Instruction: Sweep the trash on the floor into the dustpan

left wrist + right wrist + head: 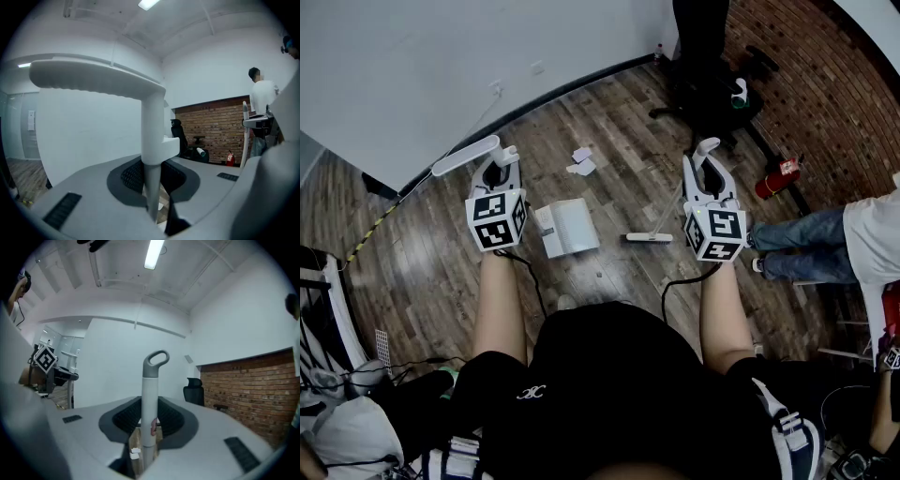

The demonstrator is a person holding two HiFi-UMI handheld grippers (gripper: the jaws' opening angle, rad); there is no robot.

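Note:
A white dustpan (567,227) rests on the wood floor between my two arms. Its upright pole (152,187) runs through my left gripper (497,173), which is shut on it below the white crossbar grip (93,77). My right gripper (708,169) is shut on the broom's white pole (149,413), whose grey loop end (157,359) stands above the jaws. The broom head (649,238) lies on the floor to the right of the dustpan. Scraps of white paper trash (581,161) lie beyond the dustpan, toward the wall, and show small between the right jaws as paper trash (135,453).
A black office chair (703,84) stands at the back by the brick wall (825,75). A red fire extinguisher (776,176) lies to the right. A seated person's legs in jeans (802,246) reach in from the right. Bags and cables crowd the lower left.

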